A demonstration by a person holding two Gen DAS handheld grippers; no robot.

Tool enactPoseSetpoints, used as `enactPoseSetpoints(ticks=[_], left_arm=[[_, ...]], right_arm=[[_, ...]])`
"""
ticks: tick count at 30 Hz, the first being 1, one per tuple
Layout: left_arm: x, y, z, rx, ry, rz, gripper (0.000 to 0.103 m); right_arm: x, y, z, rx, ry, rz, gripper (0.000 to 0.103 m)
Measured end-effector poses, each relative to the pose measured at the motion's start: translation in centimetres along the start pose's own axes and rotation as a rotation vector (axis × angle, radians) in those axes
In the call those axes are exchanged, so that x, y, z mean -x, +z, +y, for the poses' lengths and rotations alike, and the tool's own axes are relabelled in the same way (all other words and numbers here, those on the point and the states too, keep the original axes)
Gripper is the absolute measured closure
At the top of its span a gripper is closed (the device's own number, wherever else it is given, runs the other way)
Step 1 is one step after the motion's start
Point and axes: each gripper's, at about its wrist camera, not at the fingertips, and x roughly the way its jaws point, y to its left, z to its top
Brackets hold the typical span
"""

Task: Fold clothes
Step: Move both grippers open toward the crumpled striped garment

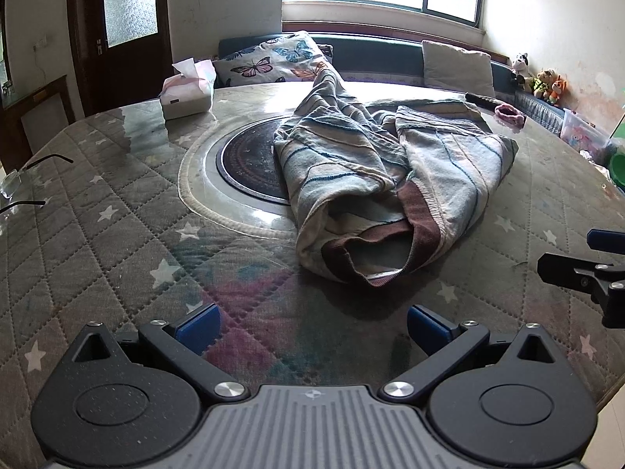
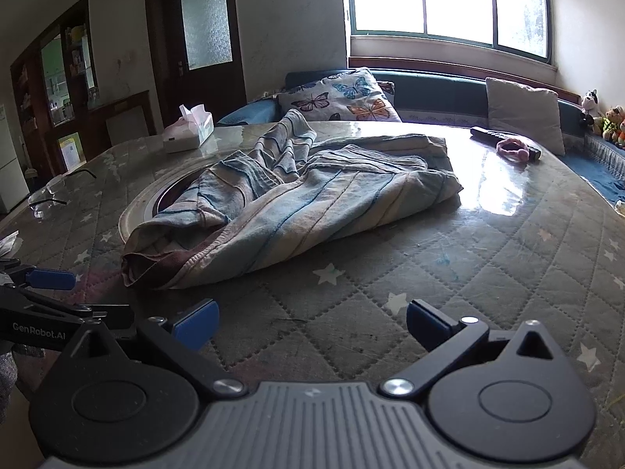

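A crumpled striped sweater in pale blue and cream with brown ribbed hems lies in the middle of the round quilted table. It also shows in the right wrist view. My left gripper is open and empty, a short way in front of the sweater's brown hem. My right gripper is open and empty, to the right of the hem, over the bare table. The right gripper's fingers show at the right edge of the left wrist view.
A dark turntable disc lies partly under the sweater. A tissue box stands at the far left. Glasses lie at the left edge. A remote and pink hairband lie at the far right. A cushioned bench runs behind.
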Motion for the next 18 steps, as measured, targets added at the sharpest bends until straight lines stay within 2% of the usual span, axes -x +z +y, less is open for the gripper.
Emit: enactPoseSetpoints(ticks=[18], left_arm=[[-0.6, 2.6, 0.3, -0.030, 0.003, -0.017, 0.000]], right_arm=[[-1.8, 1.9, 0.1, 0.028, 0.013, 0.016, 0.000]])
